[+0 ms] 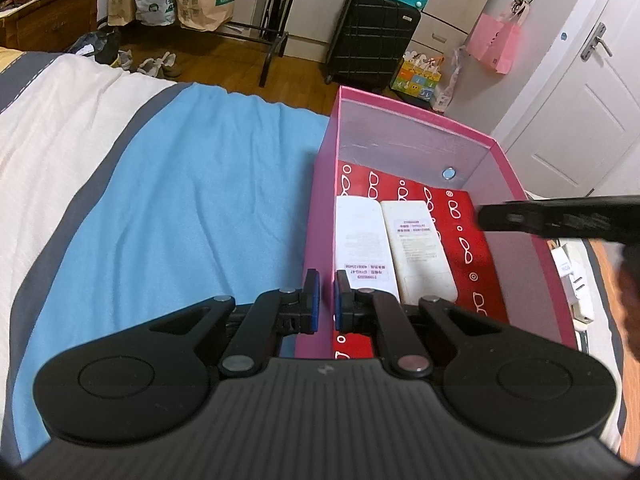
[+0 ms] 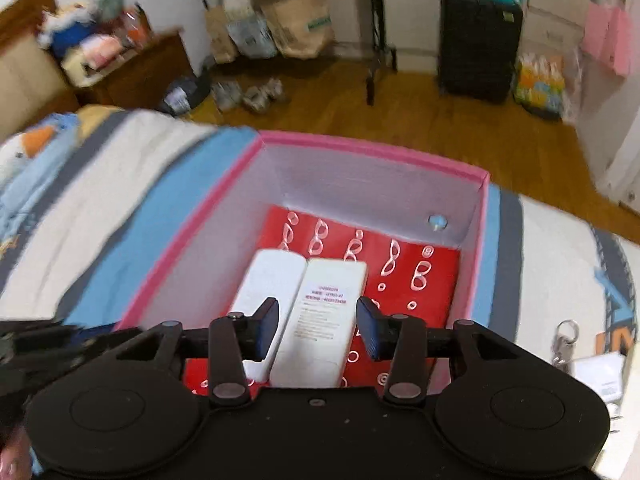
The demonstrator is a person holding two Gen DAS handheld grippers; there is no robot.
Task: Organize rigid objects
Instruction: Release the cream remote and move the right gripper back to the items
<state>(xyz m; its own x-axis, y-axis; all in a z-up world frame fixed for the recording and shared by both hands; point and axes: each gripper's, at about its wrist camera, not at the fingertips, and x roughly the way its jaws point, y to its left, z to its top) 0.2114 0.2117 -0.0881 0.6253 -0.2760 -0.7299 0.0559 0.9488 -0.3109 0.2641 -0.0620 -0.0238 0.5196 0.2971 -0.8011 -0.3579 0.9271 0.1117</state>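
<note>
Holding two white boxes (image 2: 304,312), one pink bin (image 2: 360,152)

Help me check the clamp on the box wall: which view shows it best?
The left wrist view: the left gripper is shut on the pink box wall, sharp and close. The right wrist view shows that wall blurred, the clamp hidden.

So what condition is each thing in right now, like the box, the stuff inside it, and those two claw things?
Pink box: lid off, standing on the bed.
Red glasses-print package: lying flat on the box floor.
Two white cases: lying flat side by side on the red package.
Left gripper: shut on the box's left wall.
Right gripper: open, holding nothing, above the right-hand white case.
Door: closed.
</note>
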